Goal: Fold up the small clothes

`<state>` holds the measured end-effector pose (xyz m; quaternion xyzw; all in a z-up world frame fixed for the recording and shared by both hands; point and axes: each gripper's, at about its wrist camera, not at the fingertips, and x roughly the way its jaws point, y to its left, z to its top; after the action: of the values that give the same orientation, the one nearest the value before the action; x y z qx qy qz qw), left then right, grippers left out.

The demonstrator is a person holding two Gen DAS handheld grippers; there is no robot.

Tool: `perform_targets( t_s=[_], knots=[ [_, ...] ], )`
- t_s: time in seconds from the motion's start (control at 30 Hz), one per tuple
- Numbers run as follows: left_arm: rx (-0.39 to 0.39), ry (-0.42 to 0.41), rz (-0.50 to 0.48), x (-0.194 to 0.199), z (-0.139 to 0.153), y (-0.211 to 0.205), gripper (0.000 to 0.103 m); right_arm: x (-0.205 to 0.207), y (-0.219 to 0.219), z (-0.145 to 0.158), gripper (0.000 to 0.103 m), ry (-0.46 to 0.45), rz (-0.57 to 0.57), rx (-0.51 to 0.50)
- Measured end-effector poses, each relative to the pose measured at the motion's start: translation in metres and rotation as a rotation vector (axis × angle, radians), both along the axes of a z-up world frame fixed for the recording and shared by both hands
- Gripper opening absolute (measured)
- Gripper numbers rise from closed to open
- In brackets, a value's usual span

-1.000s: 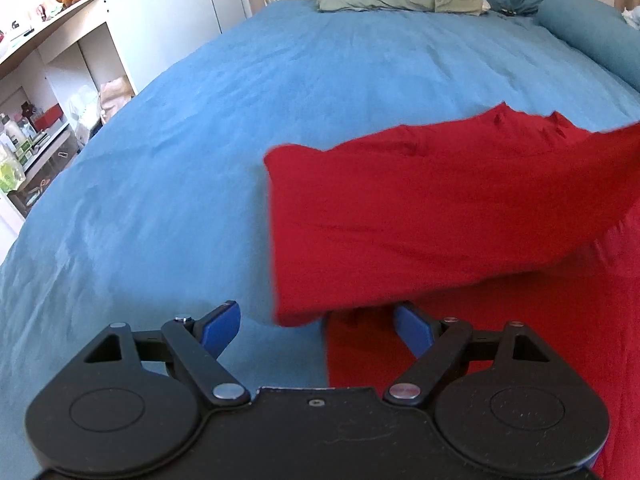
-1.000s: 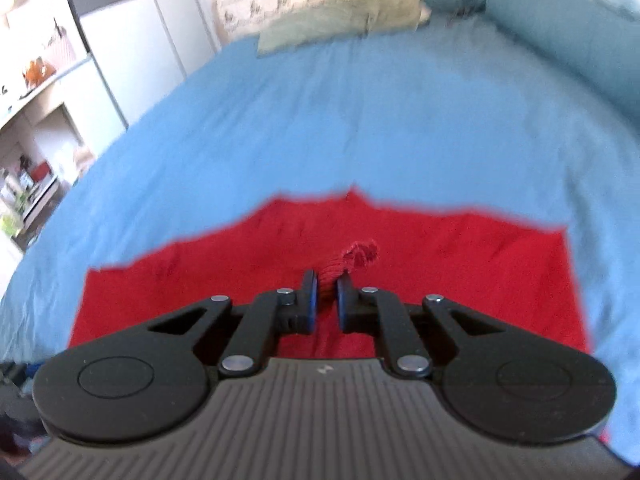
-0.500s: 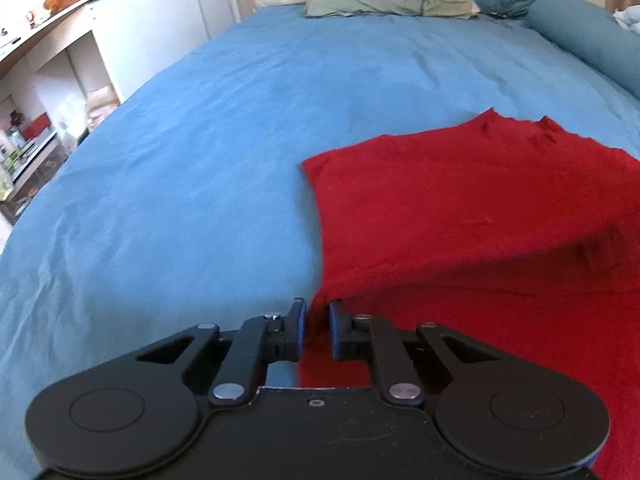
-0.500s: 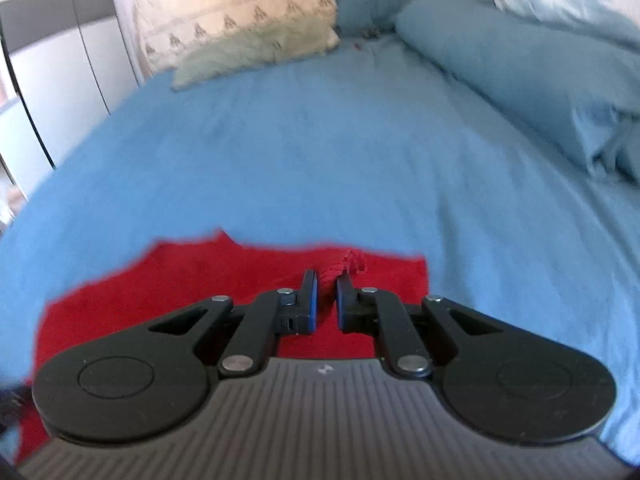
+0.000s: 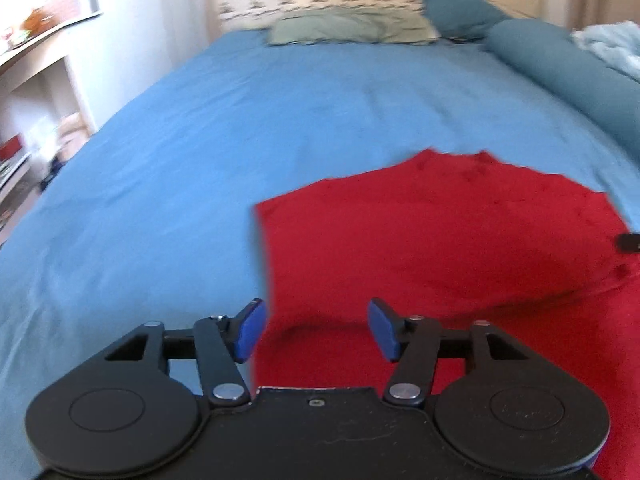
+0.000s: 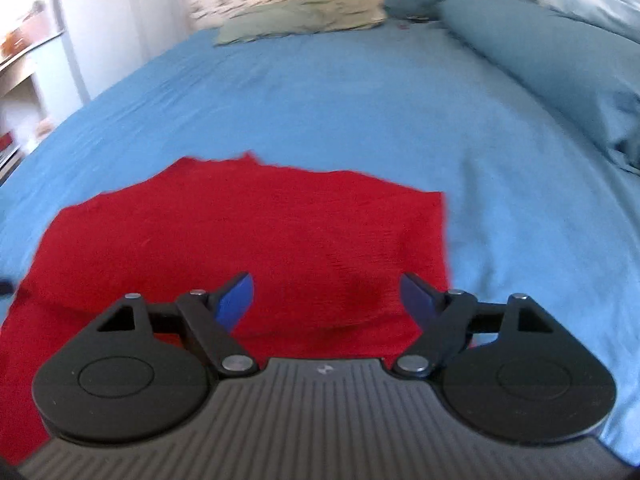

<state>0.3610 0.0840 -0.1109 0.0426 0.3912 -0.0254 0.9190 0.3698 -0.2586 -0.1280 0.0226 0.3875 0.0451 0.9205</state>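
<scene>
A red garment (image 5: 432, 240) lies on the blue bedsheet (image 5: 200, 152), its upper layer folded over the lower one. In the left wrist view my left gripper (image 5: 316, 330) hovers over the garment's left edge, jaws opening, pads (image 5: 248, 330) clear of the cloth. A dark tip of the other gripper (image 5: 628, 242) shows at the right edge. In the right wrist view the red garment (image 6: 248, 236) spreads below my right gripper (image 6: 326, 300), whose jaws are opening wide near the right edge, with nothing pinched between them.
Pillows (image 5: 352, 28) and a teal bolster (image 5: 560, 68) line the head and right side of the bed. A white shelf unit (image 5: 36, 80) with small items stands to the left. Rumpled teal bedding (image 6: 560, 60) lies along the right side.
Both grippers held the red cloth shut half a second ago and have now let go. The folded layer now lies flat. The left gripper rose a little; the right one sank.
</scene>
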Motion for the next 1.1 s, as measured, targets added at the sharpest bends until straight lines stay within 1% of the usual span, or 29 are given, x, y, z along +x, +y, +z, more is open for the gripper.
perform_targets(
  t_s=[0.07,0.13,0.2,0.23,0.27,0.33,0.37,0.47,0.53,0.6,0.63,0.67,0.73,0.77,0.8,0.83,0.87,0.9,0.97,1.03,1.1],
  knots=[
    [-0.011,0.002,-0.025,0.011,-0.007,-0.011,0.066,0.003,0.006,-0.011,0.096,-0.008,0.022,0.016],
    [-0.012,0.01,-0.03,0.02,-0.021,-0.018,0.066,0.004,0.006,-0.021,0.096,-0.028,0.015,0.014],
    [0.005,0.026,-0.013,0.024,-0.036,-0.018,0.065,0.004,0.001,-0.032,0.096,-0.039,-0.004,0.015],
    [0.003,0.039,0.002,0.024,-0.046,-0.016,0.066,0.008,-0.004,-0.039,0.096,-0.038,-0.017,0.02],
    [-0.018,0.033,0.013,0.023,-0.051,-0.011,0.066,0.007,-0.01,-0.046,0.096,-0.048,-0.023,0.034],
    [-0.051,-0.009,0.024,0.017,-0.056,-0.006,0.066,0.001,-0.018,-0.056,0.096,-0.1,-0.007,0.069],
    [-0.053,-0.027,0.027,0.015,-0.057,-0.006,0.066,-0.002,-0.019,-0.059,0.096,-0.12,0.012,0.06],
    [-0.04,-0.086,0.035,0.007,-0.062,-0.009,0.066,-0.004,-0.021,-0.058,0.099,-0.144,0.03,0.068],
    [-0.061,-0.102,0.052,0.003,-0.058,-0.007,0.065,-0.008,-0.026,-0.054,0.099,-0.157,0.035,0.093],
    [-0.08,-0.119,0.079,-0.002,-0.046,-0.003,0.065,-0.016,-0.029,-0.042,0.099,-0.179,0.031,0.113],
    [-0.077,-0.148,0.105,-0.01,-0.034,0.0,0.066,-0.024,-0.029,-0.03,0.099,-0.203,0.019,0.114],
    [-0.076,-0.173,0.13,-0.019,-0.022,0.002,0.069,-0.035,-0.03,-0.016,0.099,-0.239,0.009,0.119],
    [-0.086,-0.199,0.153,-0.043,0.004,0.006,0.079,-0.061,-0.031,0.016,0.099,-0.282,0.02,0.138],
    [-0.098,-0.209,0.152,-0.057,0.016,0.007,0.087,-0.075,-0.032,0.033,0.099,-0.296,0.021,0.143],
    [-0.107,-0.225,0.153,-0.076,0.031,0.009,0.091,-0.091,-0.033,0.049,0.1,-0.309,0.028,0.146],
    [-0.107,-0.236,0.157,-0.091,0.042,0.011,0.099,-0.107,-0.034,0.066,0.1,-0.322,0.039,0.141],
    [-0.1,-0.242,0.159,-0.107,0.054,0.012,0.101,-0.123,-0.036,0.081,0.103,-0.326,0.042,0.128],
    [-0.093,-0.244,0.159,-0.127,0.067,0.015,0.101,-0.142,-0.038,0.096,0.103,-0.322,0.038,0.112],
    [-0.11,-0.228,0.157,-0.157,0.084,0.021,0.102,-0.175,-0.045,0.114,0.103,-0.301,0.034,0.099],
    [-0.132,-0.207,0.152,-0.185,0.091,0.027,0.102,-0.211,-0.055,0.126,0.103,-0.267,0.031,0.093],
    [-0.149,-0.173,0.138,-0.209,0.09,0.032,0.102,-0.241,-0.062,0.127,0.103,-0.226,0.028,0.067]
  ],
)
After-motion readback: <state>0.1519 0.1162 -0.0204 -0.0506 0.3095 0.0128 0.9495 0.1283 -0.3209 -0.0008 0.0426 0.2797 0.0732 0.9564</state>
